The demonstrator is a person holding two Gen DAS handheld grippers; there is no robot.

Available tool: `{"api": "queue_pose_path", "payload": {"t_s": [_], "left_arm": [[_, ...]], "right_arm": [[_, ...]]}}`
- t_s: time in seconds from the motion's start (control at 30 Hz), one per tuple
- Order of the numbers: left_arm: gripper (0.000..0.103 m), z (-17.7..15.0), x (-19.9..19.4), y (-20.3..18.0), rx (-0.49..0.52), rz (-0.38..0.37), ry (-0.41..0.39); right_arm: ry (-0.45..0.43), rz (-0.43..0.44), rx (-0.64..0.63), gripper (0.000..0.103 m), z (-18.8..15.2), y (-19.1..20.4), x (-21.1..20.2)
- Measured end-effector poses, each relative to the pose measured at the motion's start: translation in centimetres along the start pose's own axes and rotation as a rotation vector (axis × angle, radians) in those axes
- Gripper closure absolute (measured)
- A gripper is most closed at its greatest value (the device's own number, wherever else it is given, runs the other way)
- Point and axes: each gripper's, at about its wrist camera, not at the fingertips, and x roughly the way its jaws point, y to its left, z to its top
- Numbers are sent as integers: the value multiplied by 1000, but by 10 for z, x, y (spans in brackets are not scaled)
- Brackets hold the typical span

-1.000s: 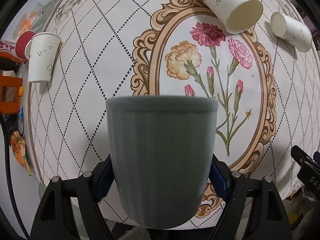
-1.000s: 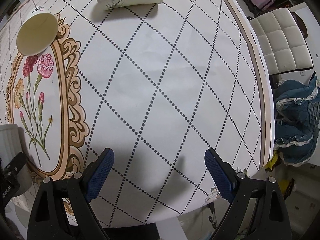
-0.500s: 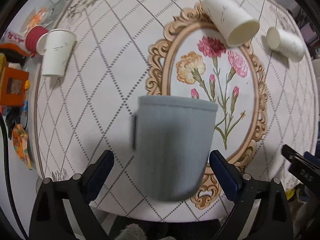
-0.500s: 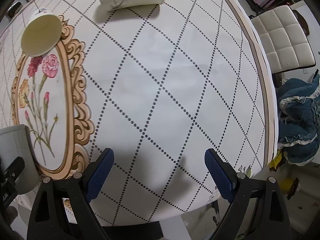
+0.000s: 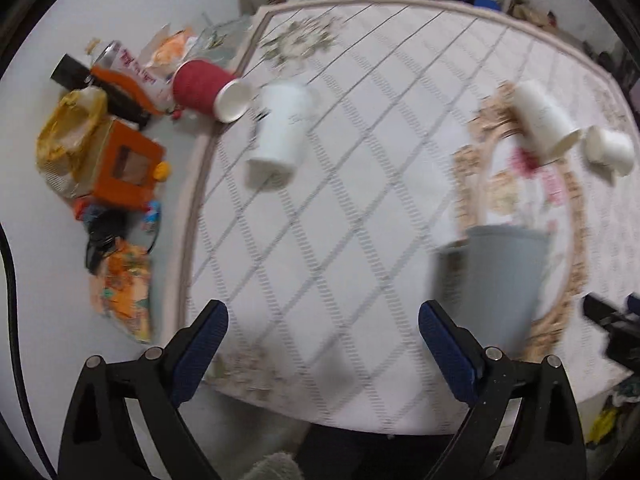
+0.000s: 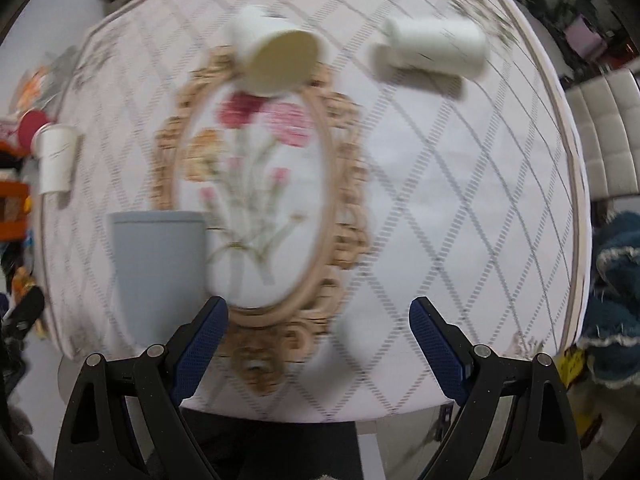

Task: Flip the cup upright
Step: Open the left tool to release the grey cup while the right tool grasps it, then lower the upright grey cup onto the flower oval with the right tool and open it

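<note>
The table (image 6: 460, 184), under a diamond-patterned cloth, lies ahead of both grippers. The grey cup (image 5: 496, 280) stands upright on it, just right of the left gripper (image 5: 323, 340) and ahead-left of the right gripper (image 6: 318, 332); its inside is hidden. Both grippers are spread wide, holding nothing. Farther ahead, two white paper cups (image 6: 280, 56) (image 6: 432, 46) lie on their sides, the nearer one's mouth showing nothing inside. Another white paper cup (image 5: 280, 132) stands far left, blurred.
</note>
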Motion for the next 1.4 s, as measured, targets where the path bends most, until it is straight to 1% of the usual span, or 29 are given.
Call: {"api": "queue_pose_path", "payload": {"t_s": [0.1, 0.23, 0.3, 0.43, 0.47, 0.57, 0.63, 0.7, 0.9, 1.0, 1.1, 1.2, 1.27, 1.4], "left_arm": [[6, -5, 21, 20, -14, 19, 22], [6, -12, 43, 44, -28, 39, 49], [6, -15, 57, 52, -34, 42, 66], [6, -18, 71, 65, -35, 38, 87], [6, -17, 73, 66, -34, 37, 89], [6, -15, 78, 67, -25, 28, 96], [6, -13, 81, 66, -16, 24, 102], [6, -11, 84, 63, -5, 21, 108], [6, -6, 87, 56, 15, 1, 119], [6, -6, 90, 53, 20, -9, 130], [6, -6, 92, 50, 29, -11, 146], [6, -5, 99, 49, 35, -24, 190], [6, -6, 107, 49, 36, -36, 234], [6, -4, 115, 54, 25, -39, 267]], "right_arm": [[-8, -11, -26, 10, 2, 33, -2], [-9, -24, -31, 10, 8, 66, 2], [-2, -35, -36, 10, 12, 76, 6], [18, -46, -39, 10, 17, 95, 20], [22, -48, -40, 13, 18, 98, 23], [39, -36, -33, 14, 22, 108, 33], [58, -28, -28, 18, 25, 113, 40], [87, -5, -19, 24, 28, 117, 48], [123, -12, -18, 24, 32, 123, 55], [140, 11, -11, 24, 34, 122, 58], [139, 40, 4, 24, 35, 115, 56], [111, 71, 29, 24, 33, 103, 50], [67, 81, 33, 25, 31, 95, 40], [-54, 79, 25, 25, 28, 91, 19]]}}
